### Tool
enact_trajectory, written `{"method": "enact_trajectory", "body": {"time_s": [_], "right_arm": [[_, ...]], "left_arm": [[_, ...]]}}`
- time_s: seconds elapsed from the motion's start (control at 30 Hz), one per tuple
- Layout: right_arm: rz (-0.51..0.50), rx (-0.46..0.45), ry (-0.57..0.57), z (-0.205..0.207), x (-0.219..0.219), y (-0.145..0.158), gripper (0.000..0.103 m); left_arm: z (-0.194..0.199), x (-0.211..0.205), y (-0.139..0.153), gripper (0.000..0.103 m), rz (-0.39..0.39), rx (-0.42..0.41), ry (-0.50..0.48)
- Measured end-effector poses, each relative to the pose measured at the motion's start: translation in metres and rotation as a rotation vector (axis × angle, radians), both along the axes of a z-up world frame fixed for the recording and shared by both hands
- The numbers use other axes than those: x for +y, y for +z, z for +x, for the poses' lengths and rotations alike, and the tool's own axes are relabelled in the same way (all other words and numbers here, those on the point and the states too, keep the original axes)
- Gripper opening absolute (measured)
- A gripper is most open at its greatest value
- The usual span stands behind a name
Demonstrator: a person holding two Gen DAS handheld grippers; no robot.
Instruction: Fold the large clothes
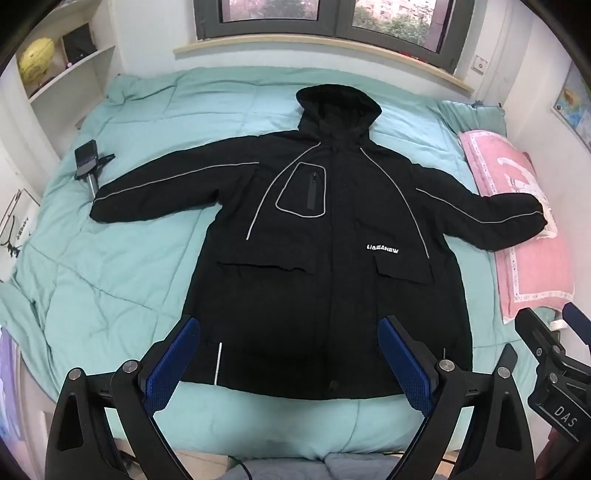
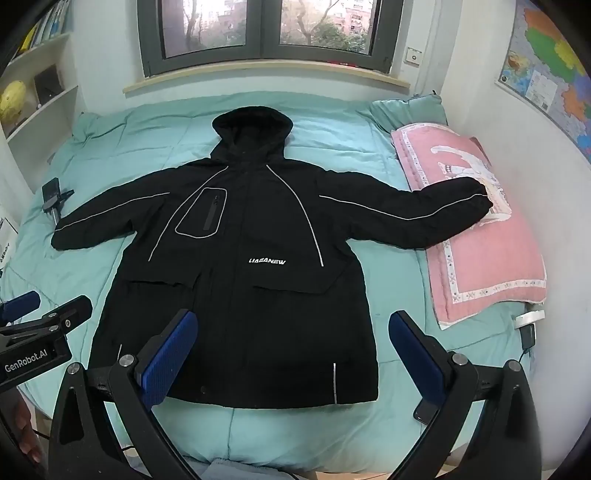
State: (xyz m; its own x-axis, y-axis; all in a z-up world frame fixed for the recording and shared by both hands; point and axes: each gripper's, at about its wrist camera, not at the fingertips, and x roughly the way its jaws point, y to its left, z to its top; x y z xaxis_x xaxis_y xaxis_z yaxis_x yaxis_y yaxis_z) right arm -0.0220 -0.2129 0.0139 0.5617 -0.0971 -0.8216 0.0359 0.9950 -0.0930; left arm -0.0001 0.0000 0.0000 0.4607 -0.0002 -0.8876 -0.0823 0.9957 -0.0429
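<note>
While the jacket point(image 1: 325, 266) lies flat and face up on the quilt point(image 1: 122, 266), hood toward the window point(image 2: 258, 33), both sleeves extend sideways. One cuff rests on the pink pillow point(image 2: 480, 266); the other lies just beside a phone mount point(image 1: 88, 158). Left gripper point(image 1: 288, 332) hangs above the hem, jaws spread wide, nothing between them. Right gripper point(image 2: 291, 328) likewise hangs above the hem, jaws spread, holding nothing.

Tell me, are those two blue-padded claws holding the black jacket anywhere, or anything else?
Nothing is held. The left gripper and right gripper both hover open above the black jacket, which lies spread flat on the bed.
</note>
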Motion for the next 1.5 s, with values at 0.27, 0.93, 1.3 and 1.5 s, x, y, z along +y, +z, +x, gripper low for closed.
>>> {"method": "enact_trajectory", "body": {"time_s": [0.27, 0.93, 1.3, 1.5], "right_arm": [[-0.013, -0.007, 0.013, 0.006, 0.002, -0.003, 0.103], [-0.027, 0.049, 0.047, 0.013, 0.006, -0.012, 0.103], [0.011, 0.034, 0.049, 0.016, 0.005, -0.016, 0.103], [0.031, 0.046, 0.051, 0.018, 0.004, -0.017, 0.103]], "left_arm": [[0.001, 0.004, 0.001, 0.097, -0.019, -0.023, 0.013], [0.005, 0.004, 0.001, 0.097, -0.042, -0.025, 0.026], [0.008, 0.002, -0.001, 0.097, -0.042, -0.007, 0.021], [0.009, 0.001, -0.003, 0.097, -0.037, -0.009, 0.017]]}}
